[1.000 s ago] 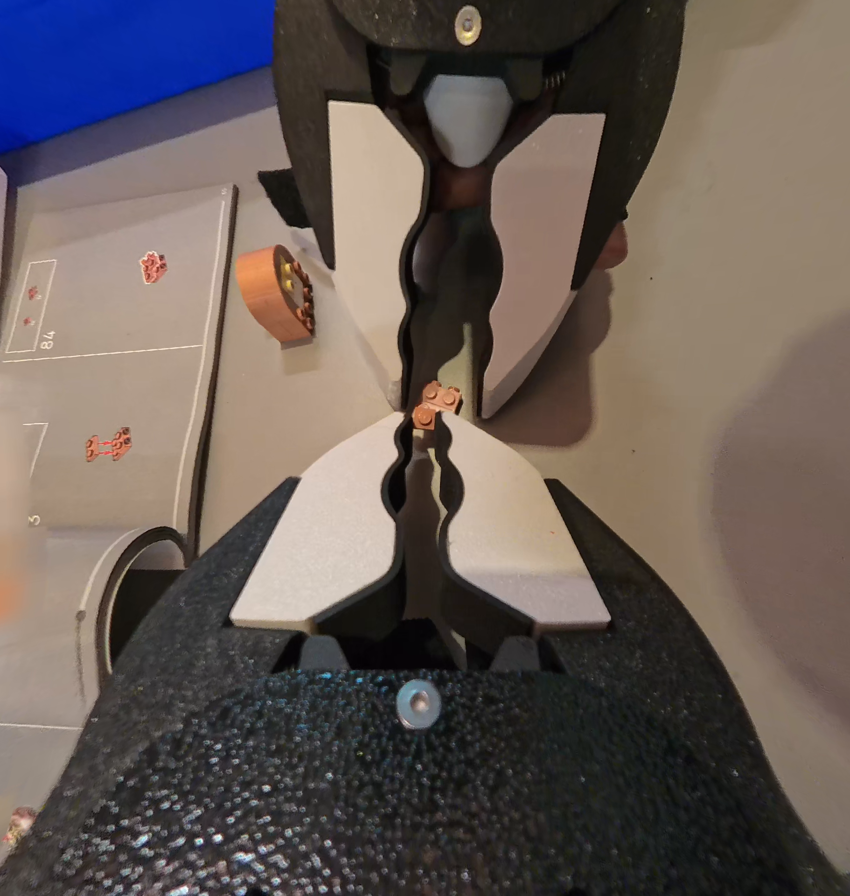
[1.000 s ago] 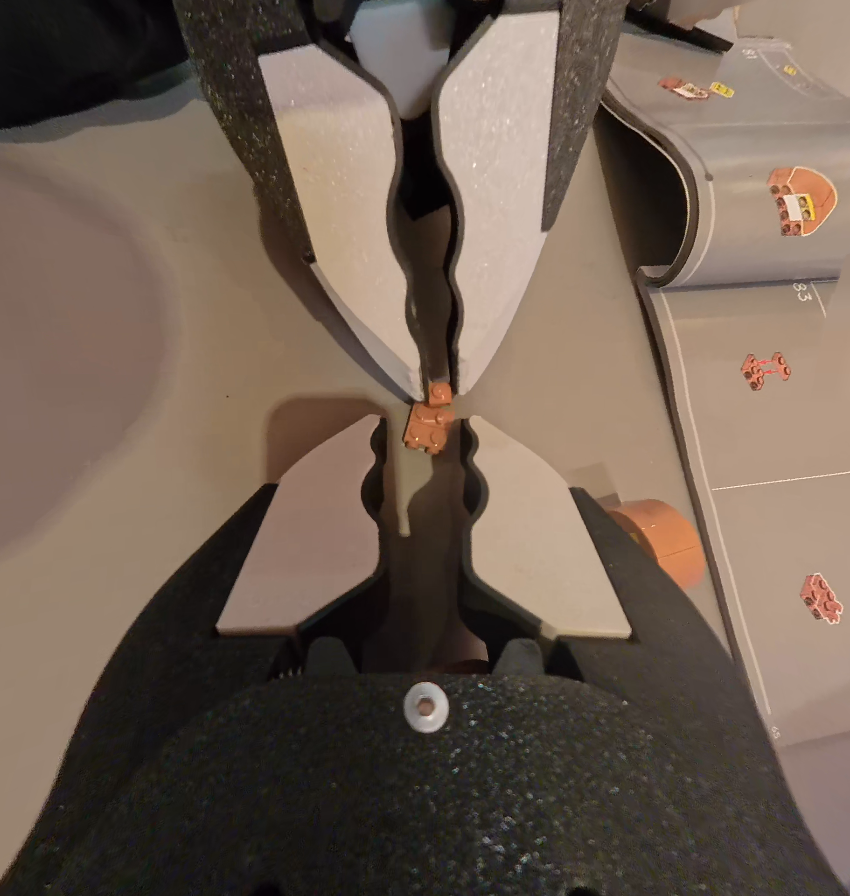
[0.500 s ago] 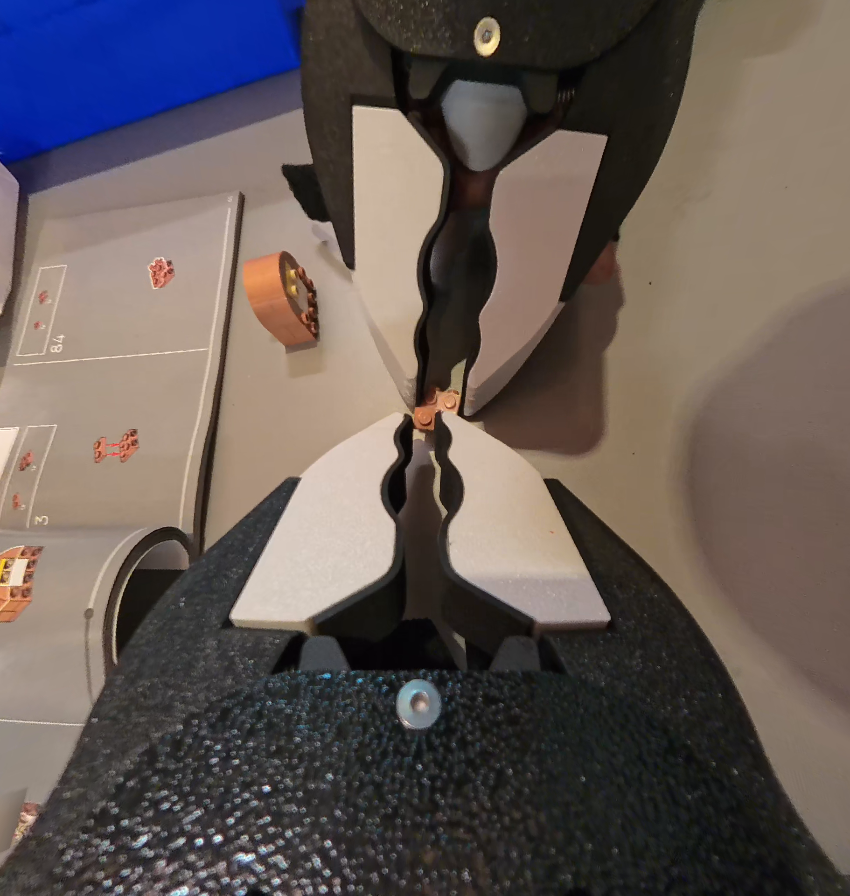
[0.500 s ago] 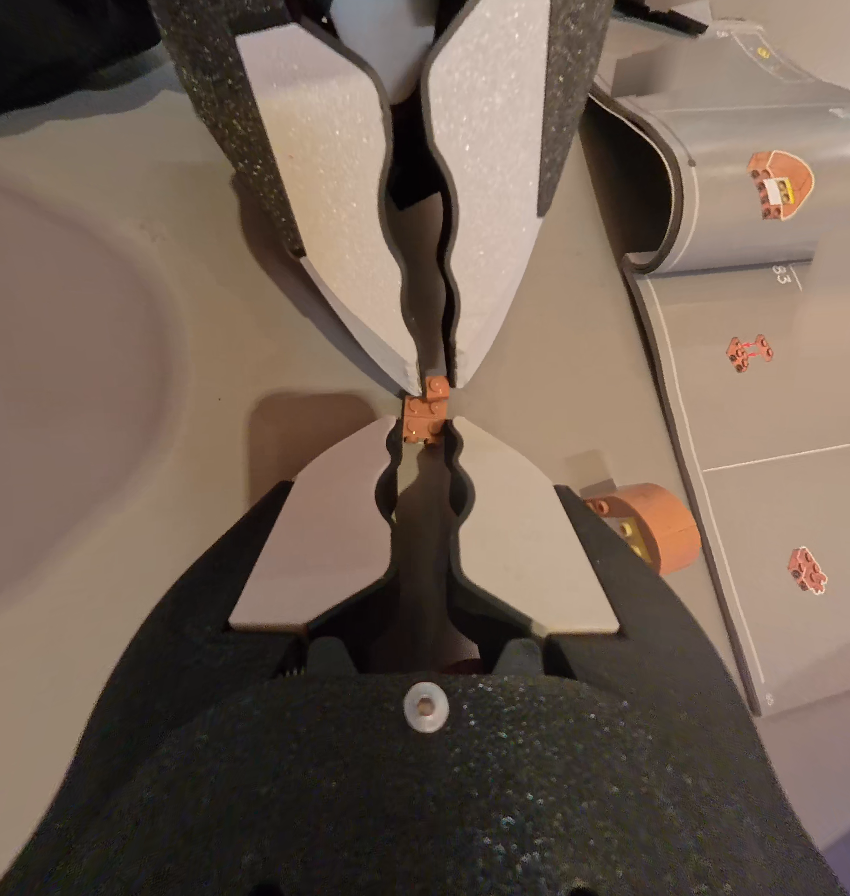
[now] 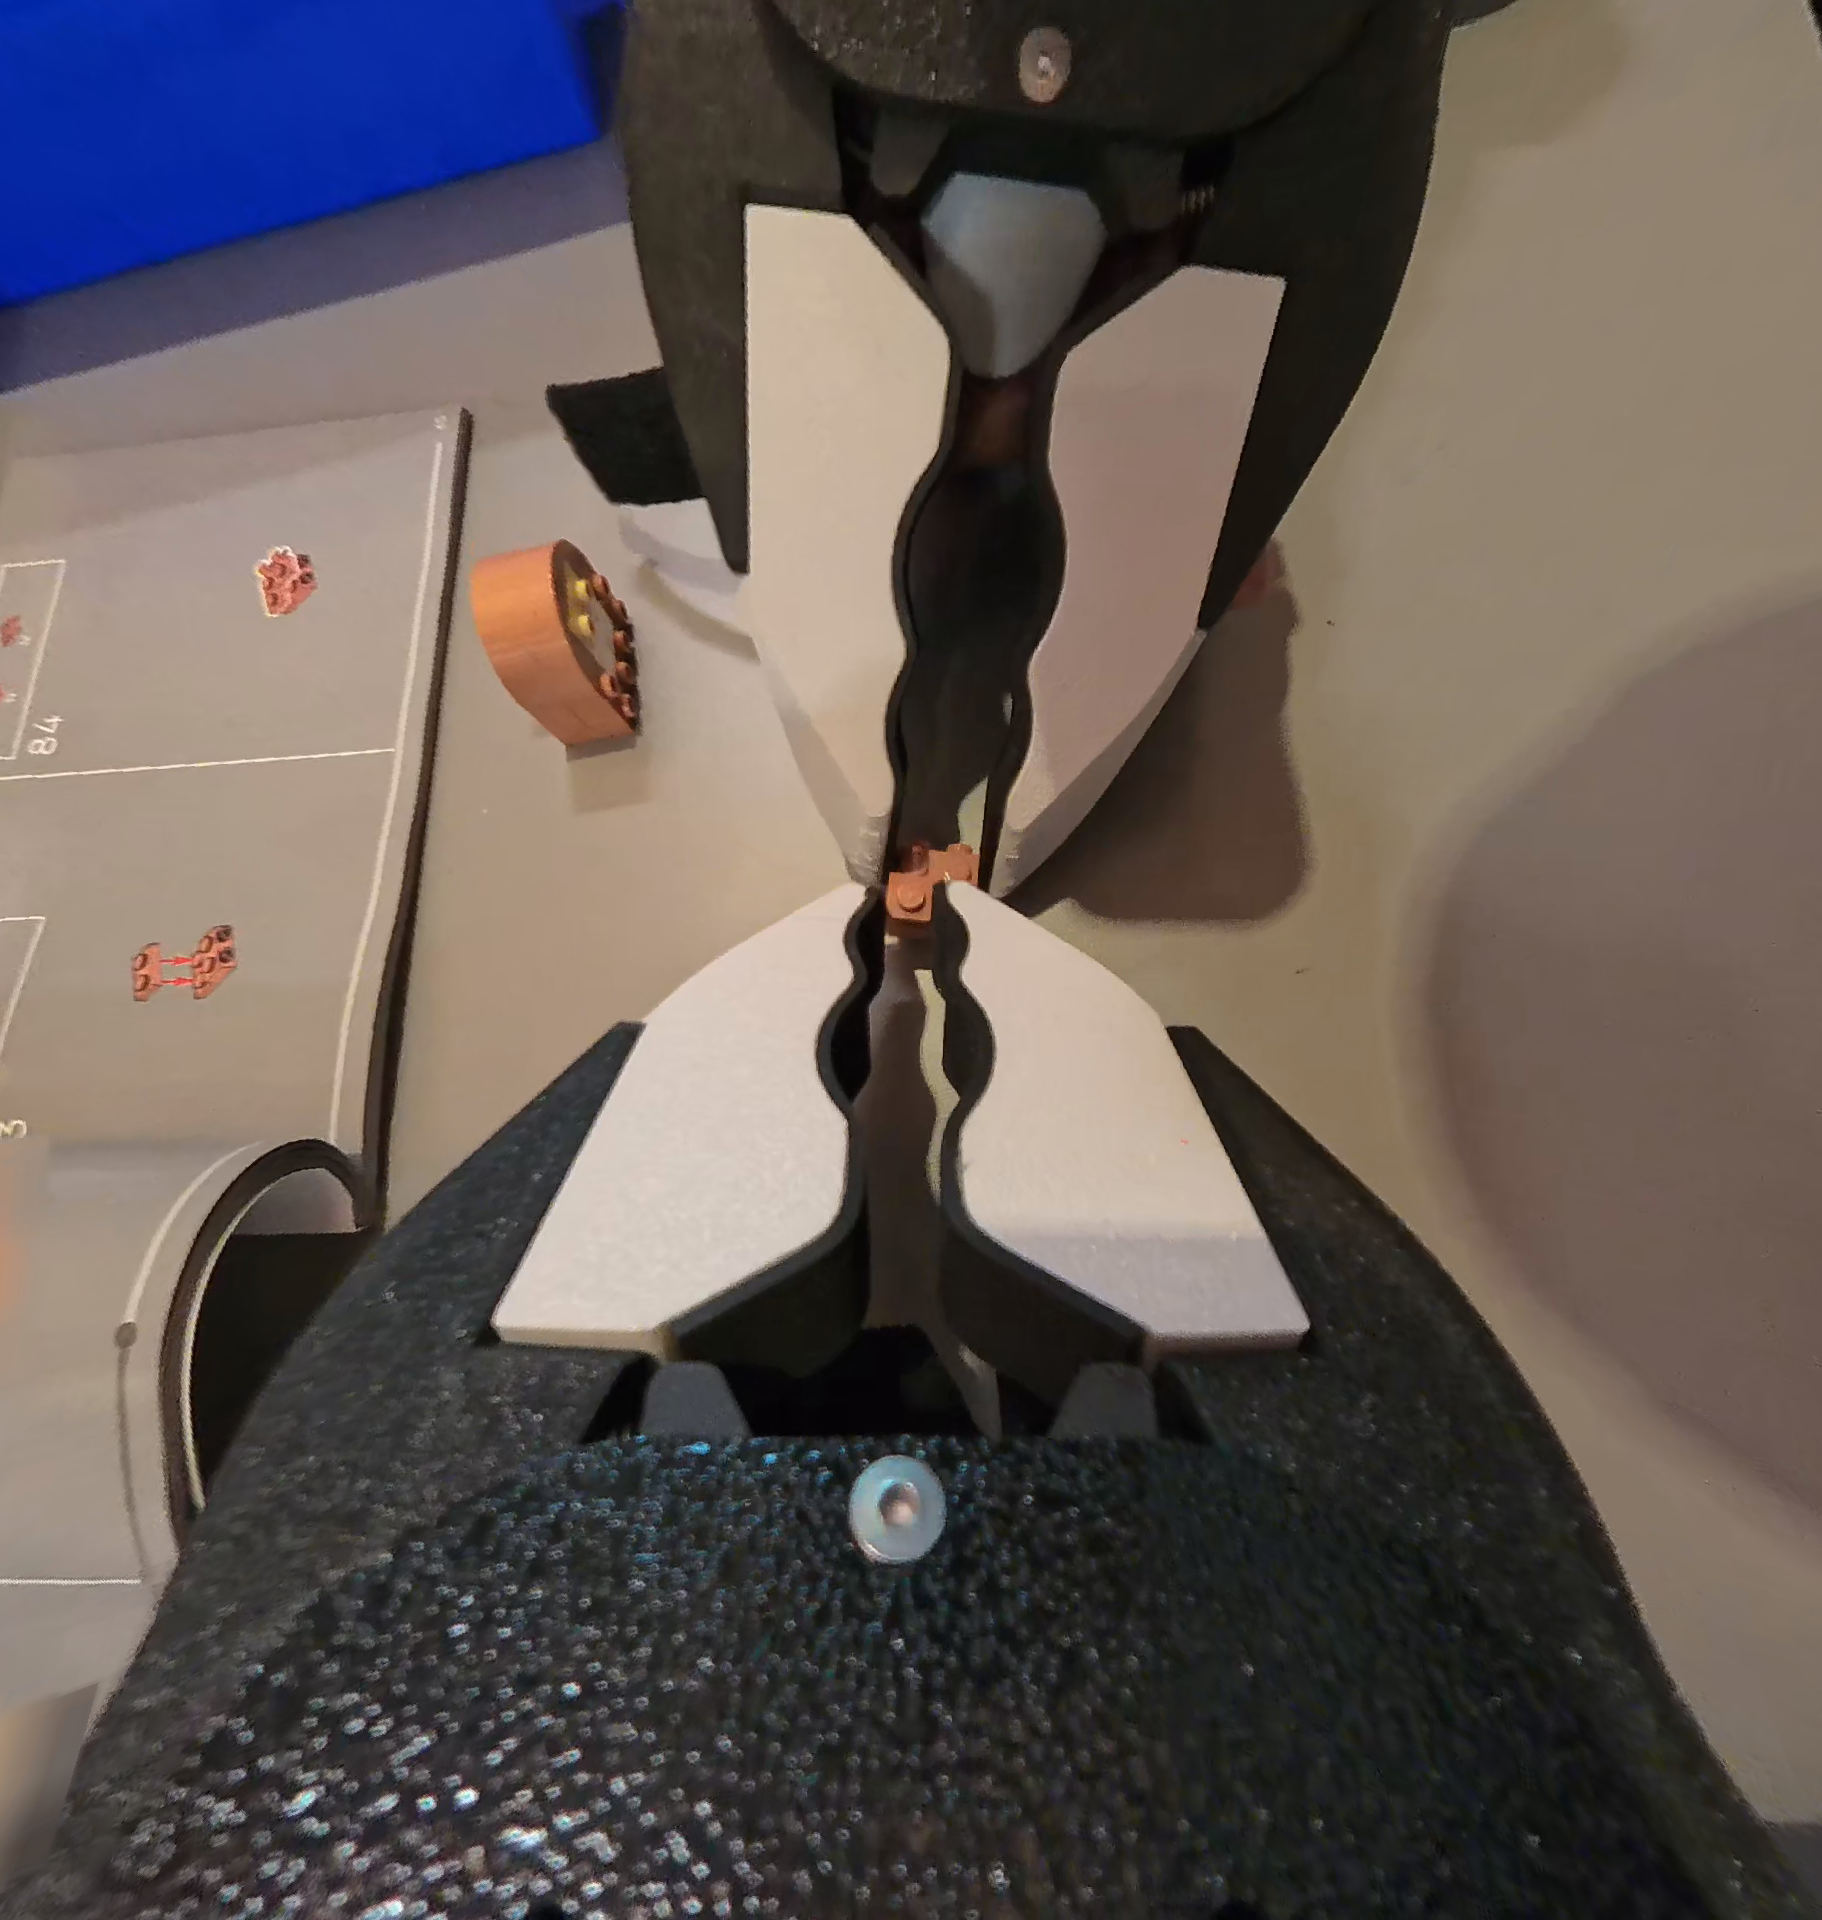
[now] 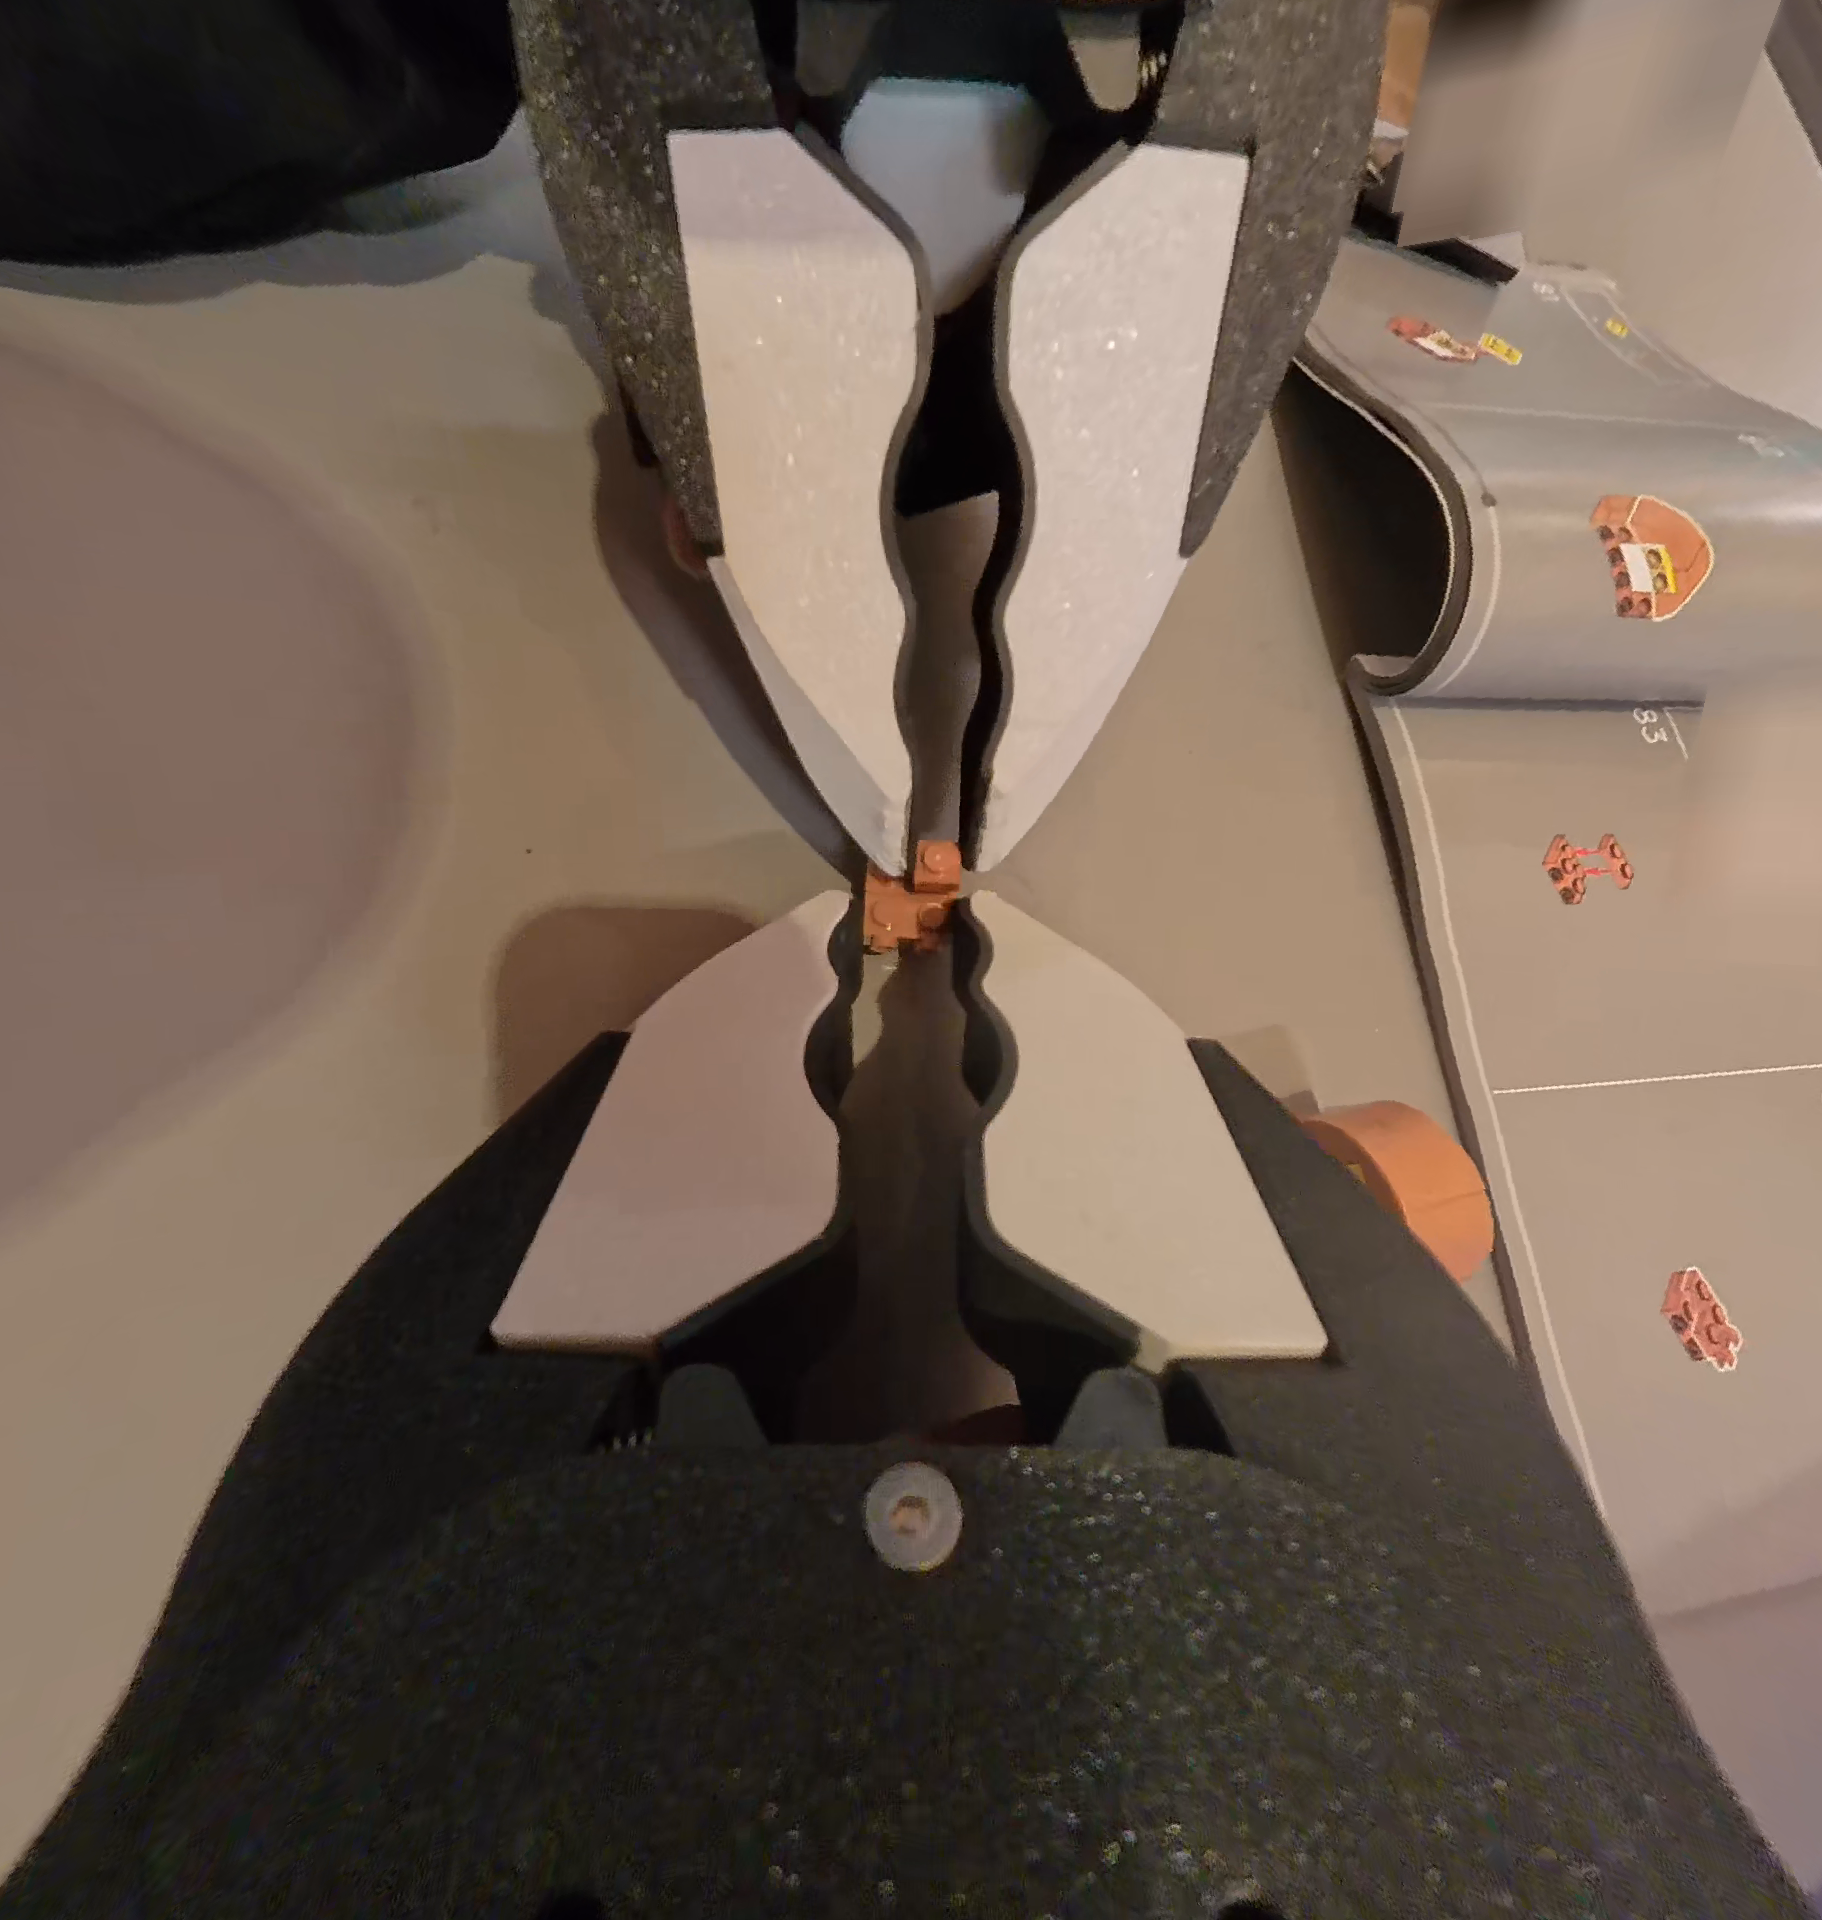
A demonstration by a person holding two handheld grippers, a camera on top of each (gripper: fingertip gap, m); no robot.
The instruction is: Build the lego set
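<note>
We're holding two grippers tip to tip above the table [image 5: 1509,520] — the left gripper [image 5: 912,914] is pinching a small brown brick [image 5: 909,902], the right gripper [image 6: 907,930] a wider brown plate [image 6: 891,920], pieces touching, offset sideways. Booklet [image 5: 211,831] and round brown piece [image 5: 554,655] are lying clear.

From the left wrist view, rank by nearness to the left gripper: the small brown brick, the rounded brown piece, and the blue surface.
1. Small brown brick: clamped in the left gripper.
2. Rounded brown piece: on the table, ahead and left.
3. Blue surface: far back, upper left.
</note>
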